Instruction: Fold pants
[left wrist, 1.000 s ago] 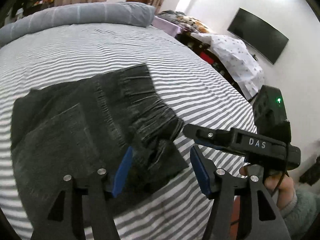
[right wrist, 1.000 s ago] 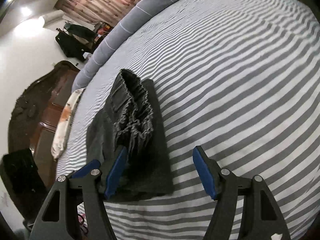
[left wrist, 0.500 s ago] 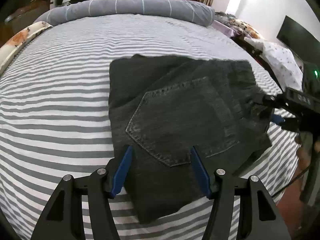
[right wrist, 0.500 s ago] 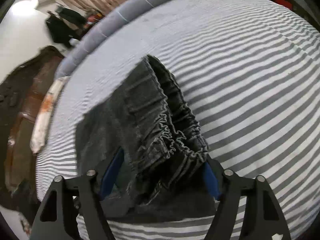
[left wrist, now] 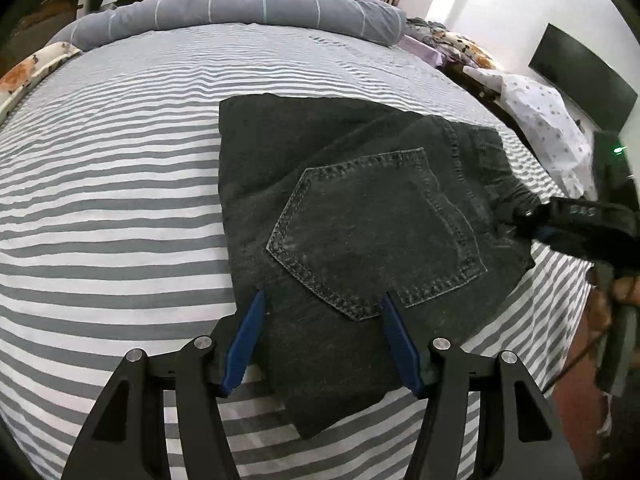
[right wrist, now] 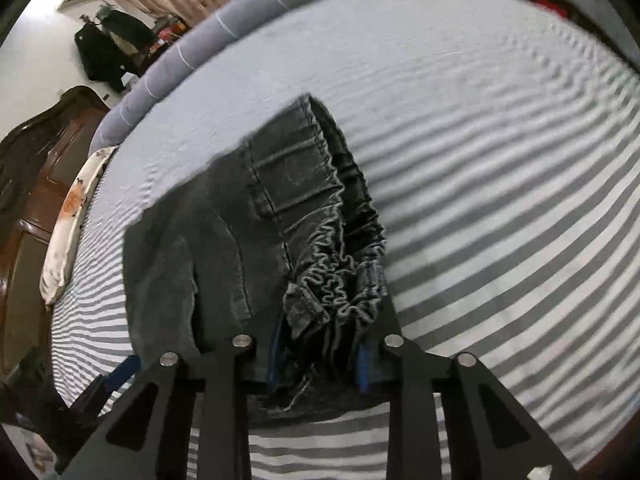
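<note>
Denim pants [right wrist: 248, 248] waistband between closing right gripper [right wrist: 318, 354] jaws.

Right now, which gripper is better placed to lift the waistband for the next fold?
Right. The right gripper has its jaws closing around the bunched waistband of the pants. The left gripper stands open over the pocket end, gripping nothing.
</note>
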A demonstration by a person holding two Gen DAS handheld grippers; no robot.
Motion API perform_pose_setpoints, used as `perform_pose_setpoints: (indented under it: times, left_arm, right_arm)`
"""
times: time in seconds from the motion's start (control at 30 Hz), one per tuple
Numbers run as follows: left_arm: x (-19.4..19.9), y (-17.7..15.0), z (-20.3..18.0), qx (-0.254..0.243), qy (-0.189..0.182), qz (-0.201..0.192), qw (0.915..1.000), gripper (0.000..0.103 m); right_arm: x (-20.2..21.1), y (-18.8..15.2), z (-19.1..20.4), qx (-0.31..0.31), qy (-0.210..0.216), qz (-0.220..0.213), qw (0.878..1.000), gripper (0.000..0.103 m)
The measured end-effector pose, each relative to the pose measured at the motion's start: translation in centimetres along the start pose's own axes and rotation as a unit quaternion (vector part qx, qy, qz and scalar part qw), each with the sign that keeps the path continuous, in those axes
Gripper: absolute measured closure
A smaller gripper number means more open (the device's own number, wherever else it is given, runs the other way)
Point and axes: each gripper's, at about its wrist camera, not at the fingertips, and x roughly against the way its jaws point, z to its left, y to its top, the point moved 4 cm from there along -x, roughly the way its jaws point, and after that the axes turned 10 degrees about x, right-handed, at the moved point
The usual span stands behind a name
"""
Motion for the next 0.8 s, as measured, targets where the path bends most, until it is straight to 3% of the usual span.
perform_pose_setpoints:
  times: [0.13,0.27,0.5,0.57,0.63,0.67,0.8]
  left_arm:
    - [0.3,0.4,-0.1,0.005,0.0,0.007,1.0,0.042]
    - [1.1,1.8,0.7,0.038,-0.015,0.0,0.9991,0.042]
    - [0.5,4.2,2.1,0.069,0.002,-0.02,0.9974,0.042]
    - [0.0,4.7,2.3,0.071,0.007,-0.02,0.9973,0.042]
    - [-0.6,5.0,2.4,0.068,0.016,-0.016,0.9974,0.042]
    - [-1.1,5.1,2.5,0.066,0.016,-0.012,0.9976,0.042]
    - [-1.6,6.0,2.7,0.073,0.013,-0.019,0.9971,0.042]
  right_arm:
    - [0.5,0.3,-0.6,-0.024,0.042,-0.002,0.999,0.067]
    - [2.6,1.7,-1.1,0.011,-0.004,-0.023,1.0,0.048]
    - [1.6,7.2,0.2,0.062,0.044,-0.035,0.997,0.048]
    - [-0.1,8.5,0.6,0.063,0.05,-0.026,0.996,0.057]
    - [-1.3,9.4,0.6,0.065,0.053,-0.016,0.996,0.073]
    - [-1.6,9.8,0.8,0.072,0.044,-0.017,0.996,0.086]
    - [-2.0,10.5,1.5,0.109,0.003,-0.029,0.994,0.091]
